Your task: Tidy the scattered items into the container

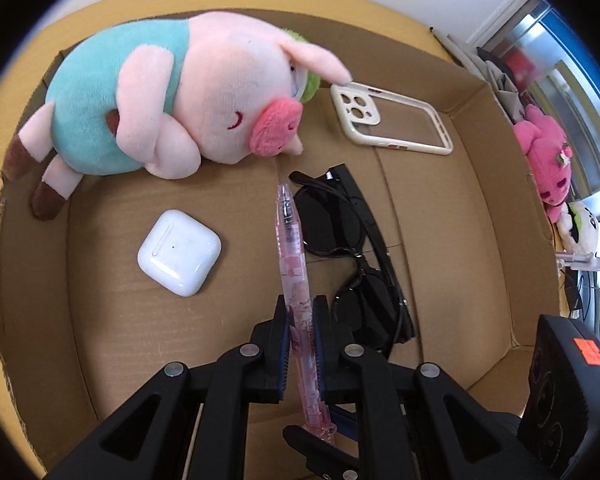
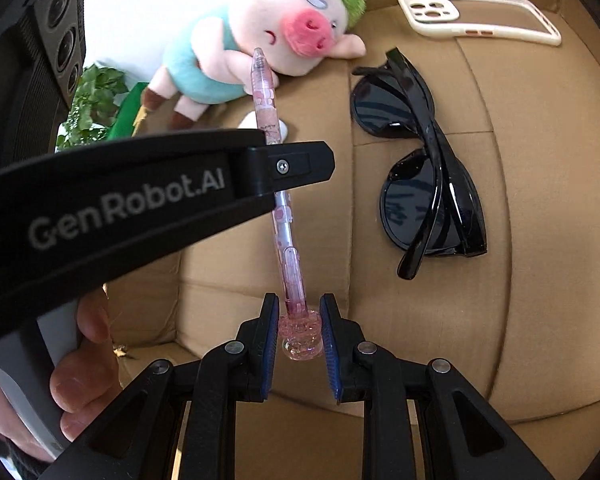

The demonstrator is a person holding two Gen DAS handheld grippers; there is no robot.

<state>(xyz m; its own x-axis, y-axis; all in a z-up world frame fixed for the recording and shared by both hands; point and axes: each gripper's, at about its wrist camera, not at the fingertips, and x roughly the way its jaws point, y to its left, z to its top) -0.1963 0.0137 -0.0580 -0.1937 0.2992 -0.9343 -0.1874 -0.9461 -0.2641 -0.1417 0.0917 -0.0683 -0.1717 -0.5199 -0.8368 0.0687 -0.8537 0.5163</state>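
**Pink pen held over the cardboard box by both grippers**

Left wrist view: the left gripper (image 1: 299,312) is pinching a pink pen (image 1: 290,240) partway along its barrel, its two fingers pressing against it from either side. The pen is pointing forward over the floor of the open cardboard box (image 1: 496,184). Lying on the box floor are a plush pig (image 1: 172,100) at the far left, a white earbud case (image 1: 179,252) just left of the pen, black sunglasses (image 1: 352,256) just right of it, and a cream phone case (image 1: 392,118) at the far right, its corner touching the pig's ear. Part of the other gripper's body is showing at the lower right edge.

Right wrist view: the right gripper (image 2: 300,316) is closing its blue-padded fingers around the pen's (image 2: 288,248) knobbed clear end, both pads touching it. The left gripper's black finger (image 2: 288,166) is crossing the barrel higher up. The sunglasses (image 2: 424,160) are lying folded to the right, the phone case (image 2: 480,16) beyond them, the pig (image 2: 268,40) past the pen's tip. A hand (image 2: 84,360) is showing at the lower left.
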